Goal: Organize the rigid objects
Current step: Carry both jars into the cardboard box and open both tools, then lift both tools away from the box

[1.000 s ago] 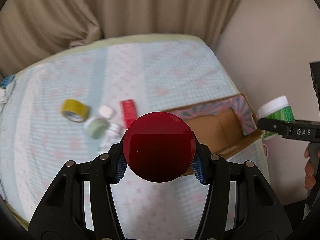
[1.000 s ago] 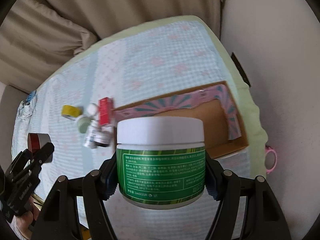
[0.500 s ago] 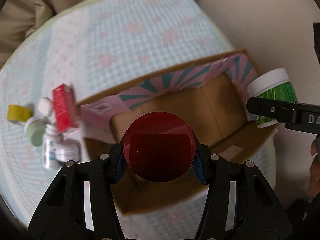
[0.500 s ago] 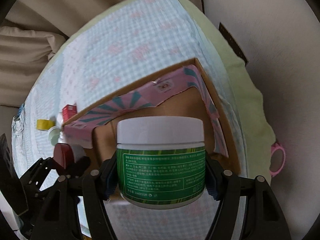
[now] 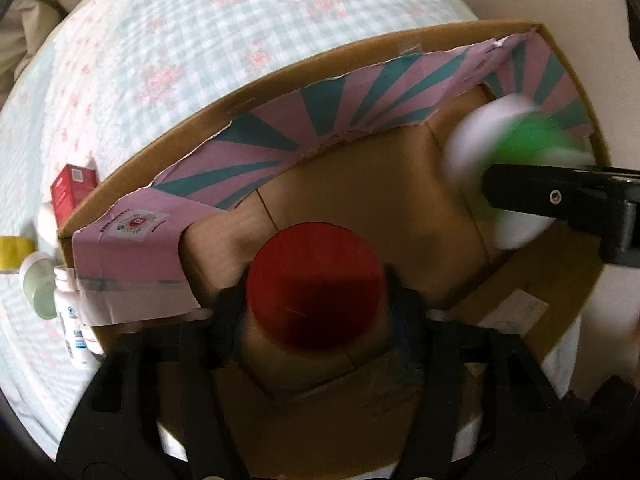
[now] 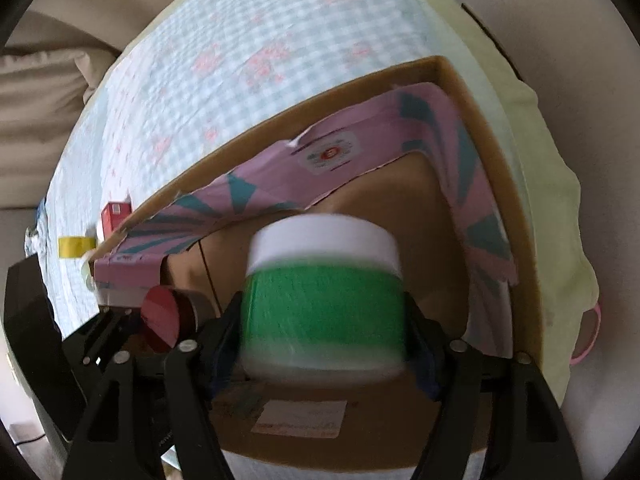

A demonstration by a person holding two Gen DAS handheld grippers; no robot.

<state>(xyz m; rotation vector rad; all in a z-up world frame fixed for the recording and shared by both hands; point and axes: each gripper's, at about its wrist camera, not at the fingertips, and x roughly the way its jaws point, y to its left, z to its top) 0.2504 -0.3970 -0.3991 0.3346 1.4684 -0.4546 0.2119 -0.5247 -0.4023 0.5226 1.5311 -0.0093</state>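
The red-lidded can (image 5: pixel 316 284) sits between the fingers of the left gripper (image 5: pixel 316 308), low inside the open cardboard box (image 5: pixel 400 208), above the box's brown floor. That gripper's jaws have just been opening, and the blurred pads now stand slightly clear of the can's sides, so the grip looks released. The green jar with a white lid (image 6: pixel 324 300) is between the fingers of the right gripper (image 6: pixel 324 332) toward the box's right end; its jaws have just been opening too, and the jar is motion-blurred, with the pads close at its sides but apparently no longer pressing. The box, lined with pink and teal striped flaps, rests on a bed with a pale checked cover (image 5: pixel 168 52). Outside the box's left wall lie a small red carton (image 5: pixel 74 190), a yellow tape roll (image 5: pixel 14 252), a pale green-capped container (image 5: pixel 40 288) and a white bottle (image 5: pixel 74 332), close together.
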